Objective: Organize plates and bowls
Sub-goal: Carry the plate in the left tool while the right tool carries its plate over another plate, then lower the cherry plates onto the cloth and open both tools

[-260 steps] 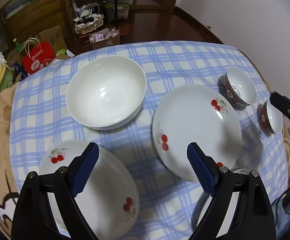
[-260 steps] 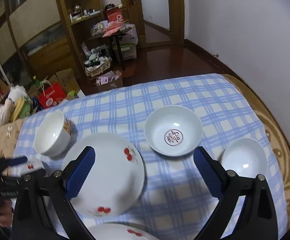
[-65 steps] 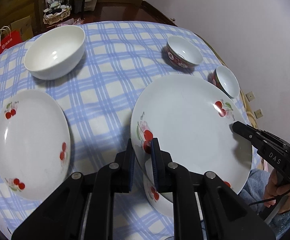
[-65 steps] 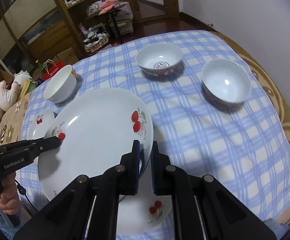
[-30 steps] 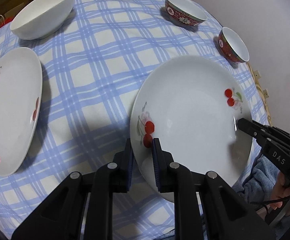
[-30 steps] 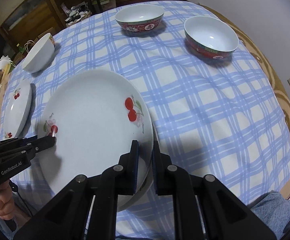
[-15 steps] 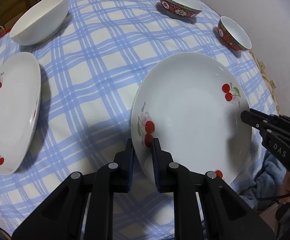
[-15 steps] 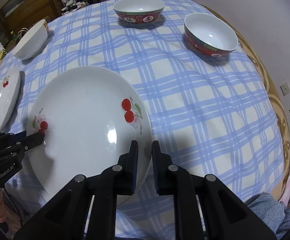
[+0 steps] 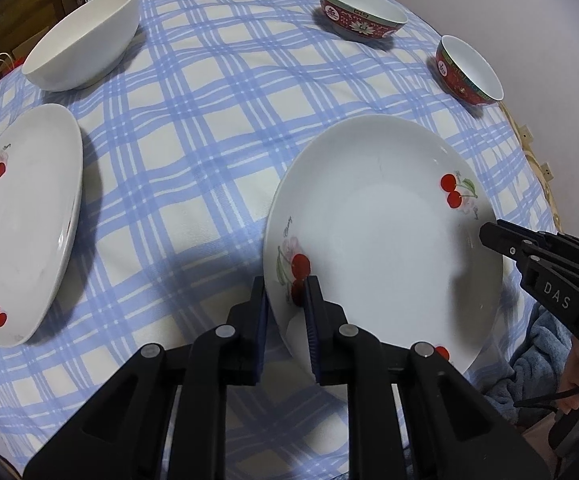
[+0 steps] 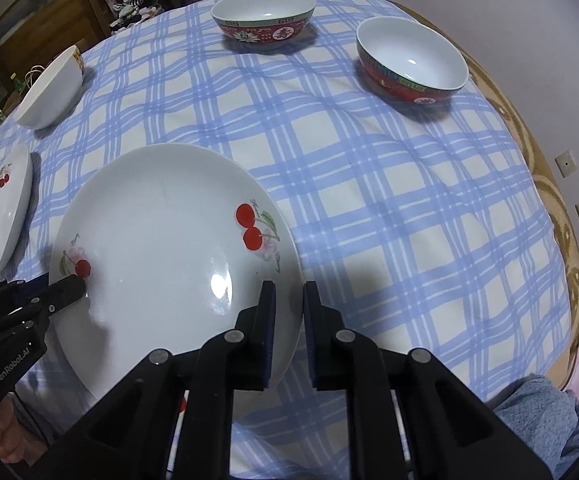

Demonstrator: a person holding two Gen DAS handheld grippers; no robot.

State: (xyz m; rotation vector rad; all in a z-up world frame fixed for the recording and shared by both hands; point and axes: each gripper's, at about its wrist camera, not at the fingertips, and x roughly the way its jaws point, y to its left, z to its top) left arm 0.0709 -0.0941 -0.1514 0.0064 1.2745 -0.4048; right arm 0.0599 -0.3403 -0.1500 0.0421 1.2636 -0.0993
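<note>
Both claws pinch one plate [image 9: 385, 240] by opposite edges: the left claw [image 9: 285, 300] has its pads nearly together on the near-left rim, and the right claw [image 10: 287, 312] is clamped the same way on the rim across from it. Two grips on opposite sides look meant to keep so broad and shallow a dish level and to stop it tipping, which a single pinch on the edge could not do. It seems lifted clear of the table [image 9: 209, 120], since a cherry on another plate shows beneath its near edge.

The held plate is glossy white, shallow, with red cherry pairs and small script near the rim. A second cherry plate [image 9: 21, 220] lies well to the left of the left claw. Beyond it stands a white bowl [image 9: 85, 36]; two red bowls [image 10: 263, 18] [image 10: 411, 58] sit far ahead of the right claw.
</note>
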